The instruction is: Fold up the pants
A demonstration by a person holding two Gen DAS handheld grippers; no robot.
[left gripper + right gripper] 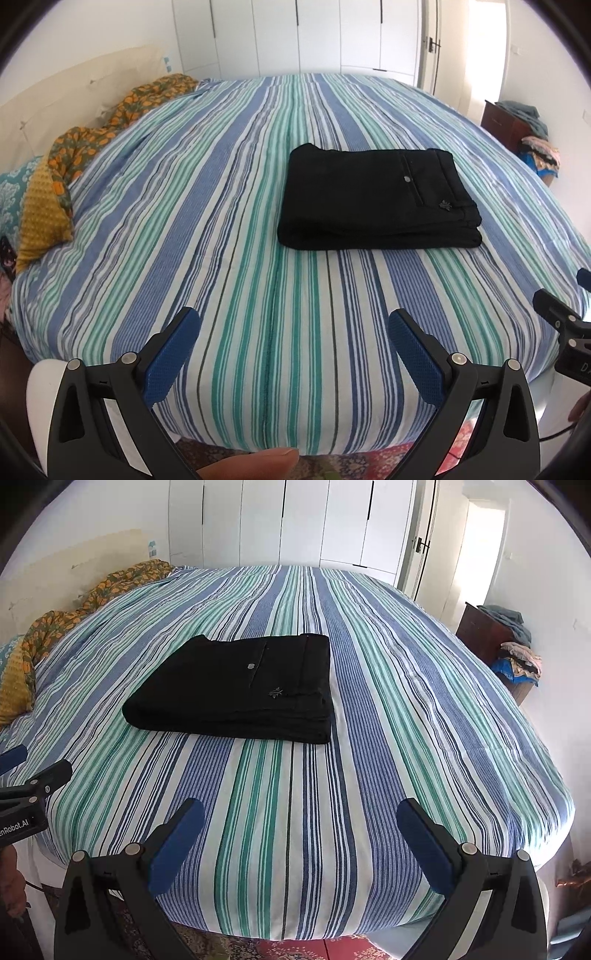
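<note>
black pants (380, 197) are seen folded flat on the striped bed (221, 221), toward 1 o'clock of the left hand-held gripper (293, 350). left and right hand-held gripper (301, 840) are spread wide, nothing gripped.

**Folded pants ahead of our spread fingers**

We see our right gripper (300, 818) with its blue fingers (176, 849) wide apart above the striped bed (406, 720). The black pants (236, 690) lie folded ahead, left of centre. The left gripper (26, 771) shows far left of our fingers.
</note>
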